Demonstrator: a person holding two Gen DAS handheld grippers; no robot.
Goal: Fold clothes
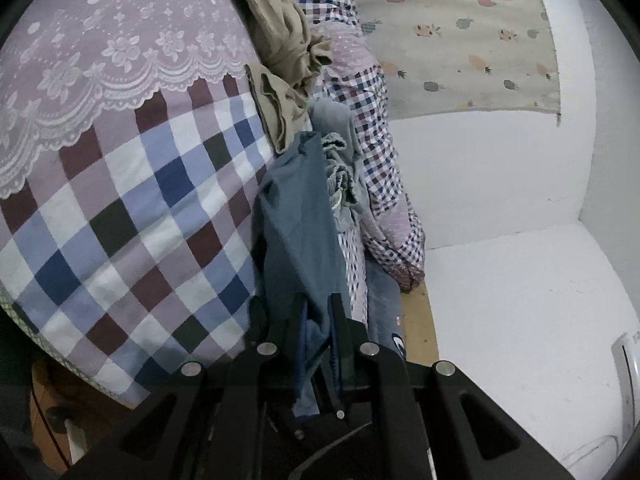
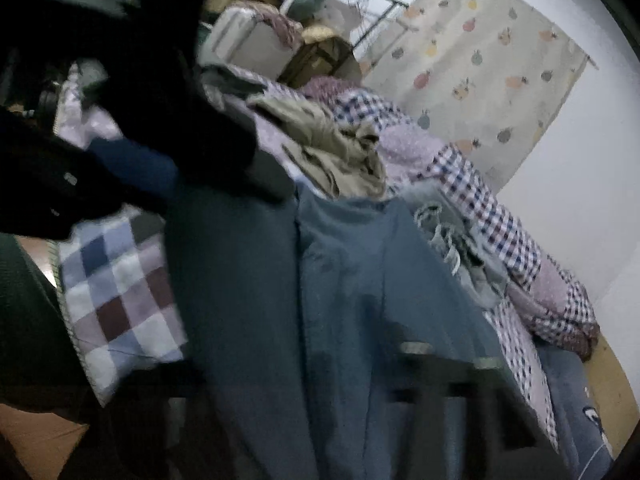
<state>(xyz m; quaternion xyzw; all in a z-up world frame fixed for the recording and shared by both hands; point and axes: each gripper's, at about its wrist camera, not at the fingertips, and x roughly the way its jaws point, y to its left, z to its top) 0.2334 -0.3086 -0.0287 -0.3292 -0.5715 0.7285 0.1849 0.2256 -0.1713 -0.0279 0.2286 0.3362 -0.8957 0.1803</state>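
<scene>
My left gripper (image 1: pixel 318 312) is shut on the edge of a blue-grey garment (image 1: pixel 298 216), which stretches away from the fingers over the bed. In the right wrist view the same blue-grey garment (image 2: pixel 352 288) drapes over my right gripper and hides its fingers; the view is blurred. A crumpled khaki garment (image 1: pixel 280 44) lies further back on the bed, and it also shows in the right wrist view (image 2: pixel 336 148). A light grey garment (image 1: pixel 340 168) is bunched beside the blue one.
The bed has a checkered quilt (image 1: pixel 132 208) with a lace cover. A small-check bedding roll (image 1: pixel 376 152) runs along the white wall (image 1: pixel 500 184). A fruit-print cloth (image 1: pixel 460 32) hangs on the wall. Boxes and a suitcase (image 2: pixel 248 36) stand behind the bed.
</scene>
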